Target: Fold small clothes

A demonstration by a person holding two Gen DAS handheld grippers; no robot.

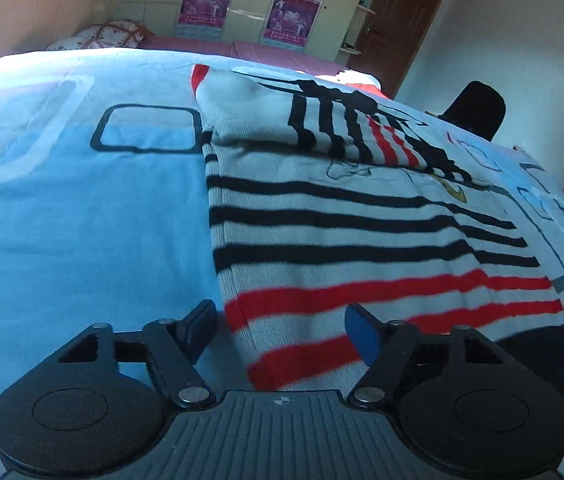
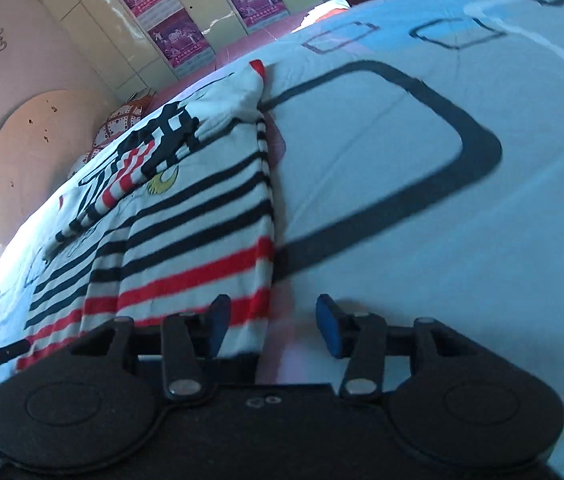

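Striped sweater (image 1: 362,216) lies flat on the bed, white knit with black bands up top and red bands at the hem; a sleeve (image 1: 346,128) is folded across its upper part. In the right wrist view the same sweater (image 2: 186,232) runs from hem near the camera up toward the collar. Left gripper (image 1: 282,332) sits over the hem's left corner: jaws apart, the left pad over the bedsheet, the right pad over the red stripes, fabric lying below the gap, not pinched. Right gripper (image 2: 272,328) sits at the hem's right corner: jaws apart, left pad over the red-striped edge, right pad over bare sheet, nothing clamped. Light blue bedsheet (image 1: 62,220) with dark rounded-square outlines surrounds the sweater. Behind: patterned pillow (image 1: 110,34), wardrobe with purple posters (image 1: 206,0), brown door (image 1: 402,12).
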